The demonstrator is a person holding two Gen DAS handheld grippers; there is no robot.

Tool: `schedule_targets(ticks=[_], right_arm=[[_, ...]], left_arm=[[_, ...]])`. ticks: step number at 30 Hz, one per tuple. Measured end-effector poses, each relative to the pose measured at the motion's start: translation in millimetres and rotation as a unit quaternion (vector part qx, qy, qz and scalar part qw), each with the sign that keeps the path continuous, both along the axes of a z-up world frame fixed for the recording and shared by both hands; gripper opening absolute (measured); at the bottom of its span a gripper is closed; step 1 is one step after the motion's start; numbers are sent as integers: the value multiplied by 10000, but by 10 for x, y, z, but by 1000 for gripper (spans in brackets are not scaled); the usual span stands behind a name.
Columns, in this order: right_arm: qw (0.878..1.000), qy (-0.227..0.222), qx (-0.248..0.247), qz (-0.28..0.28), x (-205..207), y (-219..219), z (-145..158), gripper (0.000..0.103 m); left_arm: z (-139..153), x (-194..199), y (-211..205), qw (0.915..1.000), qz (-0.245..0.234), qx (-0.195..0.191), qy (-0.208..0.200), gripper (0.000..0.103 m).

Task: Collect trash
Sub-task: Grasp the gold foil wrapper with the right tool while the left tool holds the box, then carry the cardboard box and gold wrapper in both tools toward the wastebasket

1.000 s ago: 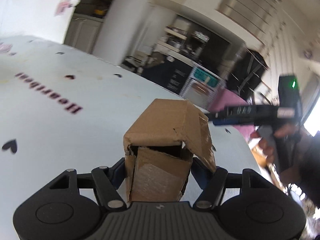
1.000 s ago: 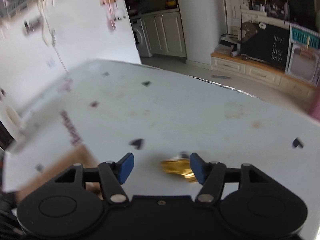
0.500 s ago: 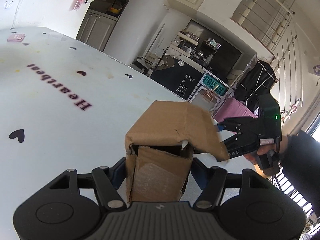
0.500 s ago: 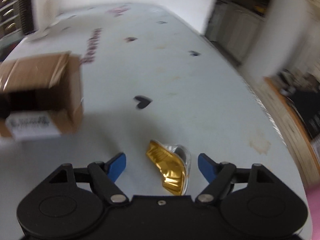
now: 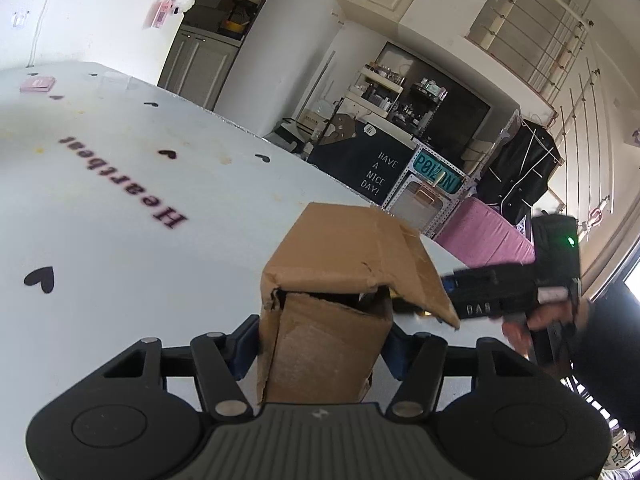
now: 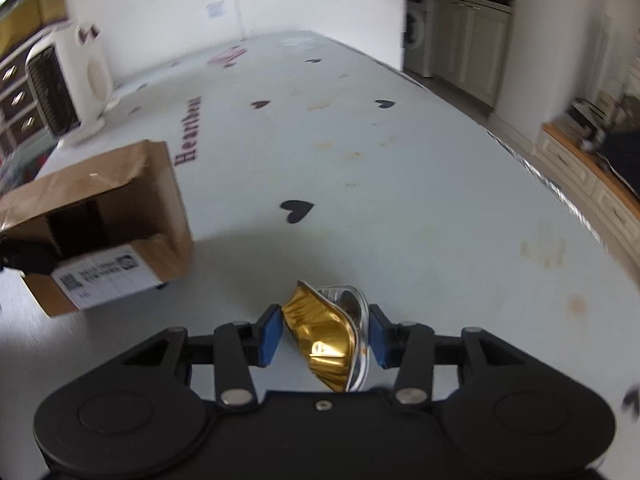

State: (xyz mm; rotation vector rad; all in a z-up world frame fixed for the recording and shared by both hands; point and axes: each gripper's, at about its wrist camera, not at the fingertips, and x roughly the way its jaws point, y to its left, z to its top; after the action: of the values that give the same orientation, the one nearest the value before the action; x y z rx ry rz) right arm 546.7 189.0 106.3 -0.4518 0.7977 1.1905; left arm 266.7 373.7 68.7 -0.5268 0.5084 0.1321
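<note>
Since the earlier frame, the right gripper [image 6: 322,330] has swung round and its jaws, then spread wide of the crumpled gold foil cup [image 6: 326,338], now stand against both sides of it and are closing, the blue pads [image 6: 269,334] touching the foil at lower centre of the right wrist view. In that view, from left to right: a white fan heater [image 6: 68,88] at upper left; the cardboard box [image 6: 100,224] at middle left, open toward the camera with a white label on its lower flap; the pale table [image 6: 400,184] printed with black hearts and the word "Heartbeat"; cabinets at the far right edge. In the left wrist view, from left to right: a pink pad [image 5: 38,83] at upper left on the table; the box at lower centre, pinched between the blue pads of the left gripper [image 5: 322,354], whose jaws are closing on it as in the earlier frame; its torn top flap hangs to the right and hides the tips of the right gripper; at right a hand [image 5: 548,316] grips that device, which sits lower in the frame than before. Behind stand a "HAVE A NICE DAY!" chalkboard [image 5: 372,168] and a dark garment [image 5: 516,176].
</note>
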Motion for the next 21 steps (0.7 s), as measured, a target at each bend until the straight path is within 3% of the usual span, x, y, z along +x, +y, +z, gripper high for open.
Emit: schedule_targets(ticks=[9, 21], right_arm=[[9897, 648, 606, -1124, -532, -157, 106, 46], [9653, 921, 722, -2334, -986, -605, 78, 46]], left_arm=[[82, -2, -214, 9999, -80, 104, 9, 60], [139, -97, -601, 9991, -71, 198, 359, 57]])
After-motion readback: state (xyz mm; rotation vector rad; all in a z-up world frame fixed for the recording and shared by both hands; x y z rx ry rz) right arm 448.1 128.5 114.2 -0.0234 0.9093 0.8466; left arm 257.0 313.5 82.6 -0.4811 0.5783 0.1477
